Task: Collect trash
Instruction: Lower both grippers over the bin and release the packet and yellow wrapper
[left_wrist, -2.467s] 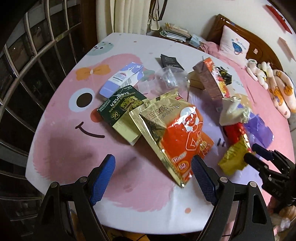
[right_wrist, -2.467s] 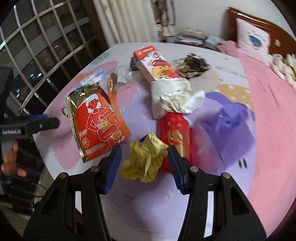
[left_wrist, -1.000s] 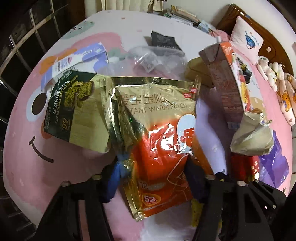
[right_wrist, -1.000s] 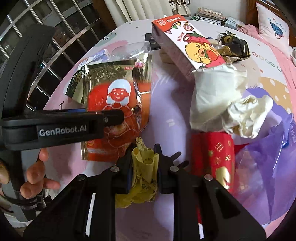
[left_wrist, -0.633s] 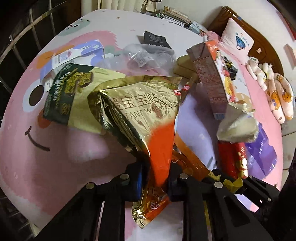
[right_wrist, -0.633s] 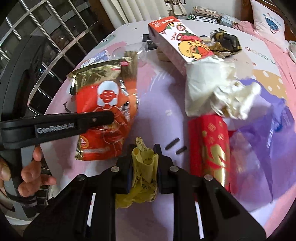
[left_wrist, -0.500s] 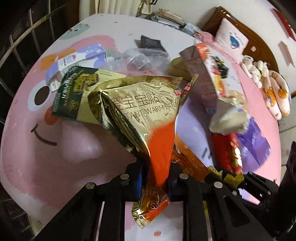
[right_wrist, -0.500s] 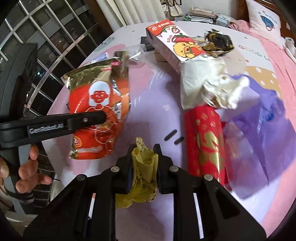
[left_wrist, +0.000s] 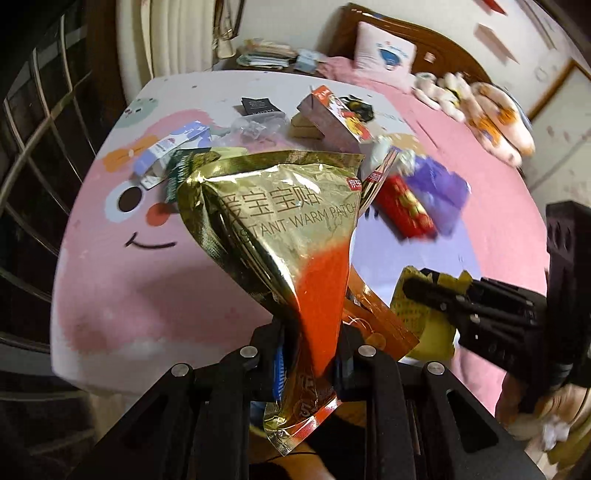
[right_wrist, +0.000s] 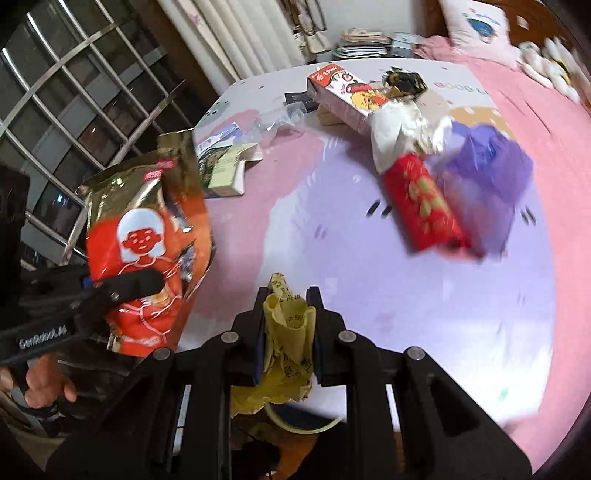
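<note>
My left gripper is shut on a gold and orange warm-patch pouch and holds it up above the near edge of the round pink table. The pouch also shows at the left of the right wrist view. My right gripper is shut on a crumpled yellow wrapper, lifted off the table; it shows in the left wrist view too. Other trash lies on the table: a red packet, purple plastic, white crumpled paper and a juice carton.
A green box, a blue and white box, clear plastic and a black packet lie at the table's far left. A window grille stands to the left. A bed with a pillow lies behind. A pale rim shows below the table edge.
Both grippers closed on their items and lifted them. They have since pulled back from the table toward its near edge, so the remaining trash looks farther away.
</note>
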